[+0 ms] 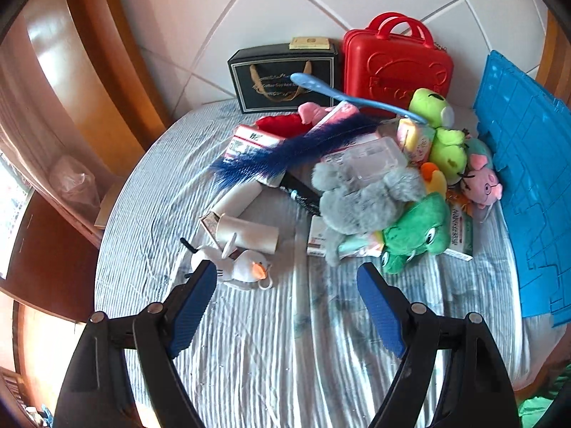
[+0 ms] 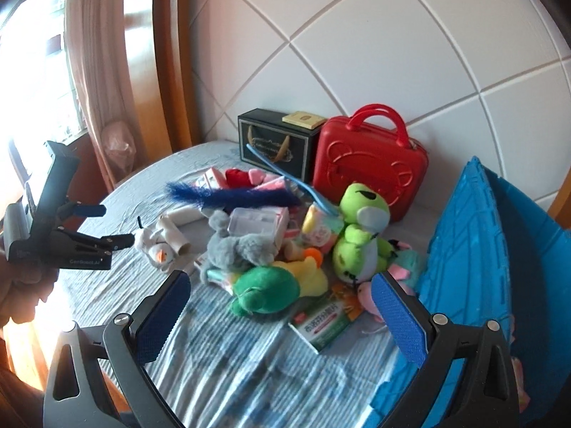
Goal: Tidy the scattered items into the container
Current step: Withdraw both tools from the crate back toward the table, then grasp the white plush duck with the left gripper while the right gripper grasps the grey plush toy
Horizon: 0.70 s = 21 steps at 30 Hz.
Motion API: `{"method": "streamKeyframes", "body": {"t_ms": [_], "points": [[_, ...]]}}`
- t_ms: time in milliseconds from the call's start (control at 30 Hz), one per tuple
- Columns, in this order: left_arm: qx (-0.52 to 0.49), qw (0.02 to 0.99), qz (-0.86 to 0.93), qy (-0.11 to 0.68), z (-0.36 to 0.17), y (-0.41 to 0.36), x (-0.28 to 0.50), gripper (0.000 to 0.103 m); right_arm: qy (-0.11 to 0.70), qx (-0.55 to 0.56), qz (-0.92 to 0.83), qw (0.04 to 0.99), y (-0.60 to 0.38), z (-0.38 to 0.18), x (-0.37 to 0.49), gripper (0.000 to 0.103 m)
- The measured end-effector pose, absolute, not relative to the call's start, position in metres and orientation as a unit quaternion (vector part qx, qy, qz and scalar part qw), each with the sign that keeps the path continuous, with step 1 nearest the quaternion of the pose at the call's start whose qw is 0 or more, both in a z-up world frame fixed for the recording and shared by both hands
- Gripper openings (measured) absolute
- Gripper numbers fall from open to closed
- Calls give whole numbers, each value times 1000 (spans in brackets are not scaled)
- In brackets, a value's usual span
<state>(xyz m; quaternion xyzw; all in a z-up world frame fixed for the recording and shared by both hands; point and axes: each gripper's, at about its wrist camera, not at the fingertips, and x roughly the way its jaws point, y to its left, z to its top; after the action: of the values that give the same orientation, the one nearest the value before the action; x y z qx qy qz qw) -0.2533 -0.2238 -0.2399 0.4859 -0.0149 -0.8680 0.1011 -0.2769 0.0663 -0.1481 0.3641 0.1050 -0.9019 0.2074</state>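
Note:
A heap of toys and boxes lies on the striped bed sheet. It holds a grey plush, a dark green plush, a light green frog plush, a blue feather duster, a white duck plush and cardboard tubes. The blue container stands at the right edge. My left gripper is open and empty, just short of the white duck. My right gripper is open and empty, hovering before the dark green plush and a green medicine box. The left gripper also shows in the right wrist view.
A red plastic case and a black gift bag stand against the white tiled headboard. A wooden bed frame and curtain are at the left. The blue container wall blocks the right side.

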Motion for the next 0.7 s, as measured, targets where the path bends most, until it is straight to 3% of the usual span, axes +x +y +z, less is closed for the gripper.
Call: {"method": "streamKeyframes", "body": {"t_ms": [300, 700], "points": [[517, 109, -849, -7, -294, -295, -258, 81, 110, 388, -892, 203, 9, -196, -300, 103], [549, 113, -828, 34, -369, -355, -286, 81, 193, 407, -861, 235, -76, -264, -343, 103]]}}
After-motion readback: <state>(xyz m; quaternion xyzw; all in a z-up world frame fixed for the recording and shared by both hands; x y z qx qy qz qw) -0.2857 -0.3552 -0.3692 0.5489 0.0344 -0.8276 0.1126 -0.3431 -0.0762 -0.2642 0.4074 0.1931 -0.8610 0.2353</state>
